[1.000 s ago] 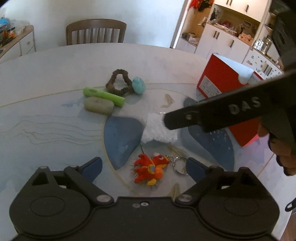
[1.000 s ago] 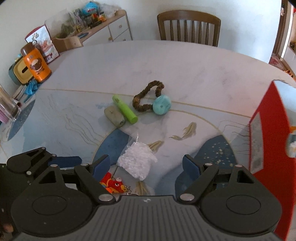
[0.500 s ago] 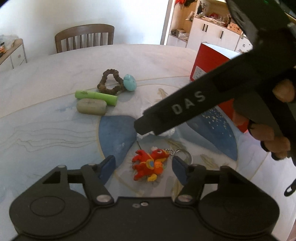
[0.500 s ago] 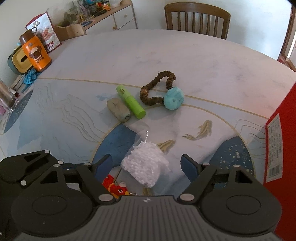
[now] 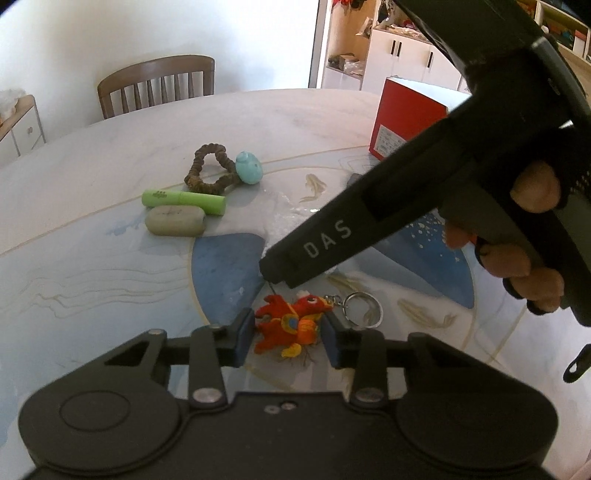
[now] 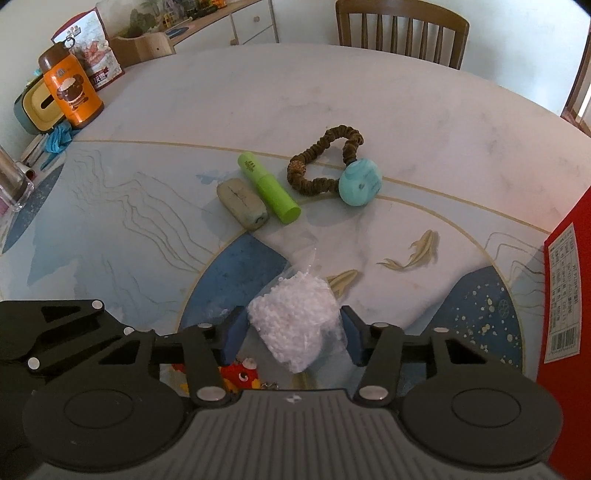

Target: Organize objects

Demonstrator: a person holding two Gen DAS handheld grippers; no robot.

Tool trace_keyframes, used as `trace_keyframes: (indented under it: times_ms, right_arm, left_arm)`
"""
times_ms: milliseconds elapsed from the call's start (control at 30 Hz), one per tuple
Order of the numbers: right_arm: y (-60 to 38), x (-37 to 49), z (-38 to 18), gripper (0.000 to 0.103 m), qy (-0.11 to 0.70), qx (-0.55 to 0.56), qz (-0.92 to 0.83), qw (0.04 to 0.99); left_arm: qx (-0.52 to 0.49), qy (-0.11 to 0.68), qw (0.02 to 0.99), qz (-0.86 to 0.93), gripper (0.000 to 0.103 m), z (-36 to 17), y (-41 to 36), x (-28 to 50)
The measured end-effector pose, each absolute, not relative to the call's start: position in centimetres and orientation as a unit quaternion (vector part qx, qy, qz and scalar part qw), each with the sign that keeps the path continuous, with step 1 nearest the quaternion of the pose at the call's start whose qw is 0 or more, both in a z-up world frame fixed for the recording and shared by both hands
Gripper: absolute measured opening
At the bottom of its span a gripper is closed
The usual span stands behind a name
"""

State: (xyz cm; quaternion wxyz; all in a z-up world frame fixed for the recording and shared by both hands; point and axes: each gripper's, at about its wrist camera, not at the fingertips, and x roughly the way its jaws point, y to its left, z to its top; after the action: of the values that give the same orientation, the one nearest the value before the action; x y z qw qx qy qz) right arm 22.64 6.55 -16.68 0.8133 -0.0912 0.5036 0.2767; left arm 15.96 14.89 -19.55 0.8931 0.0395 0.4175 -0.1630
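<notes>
A red and orange plush keychain (image 5: 286,326) lies on the table between the fingers of my left gripper (image 5: 288,341), whose pads touch both its sides; its key ring (image 5: 362,308) trails to the right. A clear bag of white beads (image 6: 295,325) sits between the fingers of my right gripper (image 6: 291,336), which press against its sides. In the left wrist view the right gripper's black body (image 5: 332,240) and the hand holding it cover most of that bag. The plush (image 6: 240,373) peeks out under the right gripper.
Farther back lie a green tube (image 6: 267,188), a grey oblong case (image 6: 242,203), a brown scrunchie (image 6: 325,158) and a teal ball (image 6: 360,181). A red box (image 6: 569,295) stands at the right. An orange flask (image 6: 72,92) is far left, a chair (image 6: 402,29) behind the table.
Both grippers have come down and forward, and their fingers have drawn in from wide open: the left around the plush keychain, the right around the bead bag.
</notes>
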Motion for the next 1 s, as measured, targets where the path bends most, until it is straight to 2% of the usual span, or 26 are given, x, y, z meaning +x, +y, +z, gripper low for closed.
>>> trace_keyframes:
  times_ms: [233,567,1000]
  right_arm:
    - [5.5,22.5,-16.0,0.037,0.505,-0.074,0.262,0.819]
    - [1.9,20.6,-12.7,0.036,0.487,-0.038,0.248,0.837]
    - [-3.3,17.0,-8.0,0.036,0.458,0.001,0.24,0.856]
  left_arm:
    - [0.004,0.422,0.89,-0.169,0.036,-19.4,15.5,16.3]
    - [-0.018,0.419,0.894,-0.154,0.036,-18.3,15.7,15.6]
    - [-0.046,0.387,0.91,-0.141,0.036,-13.3,14.7,15.2]
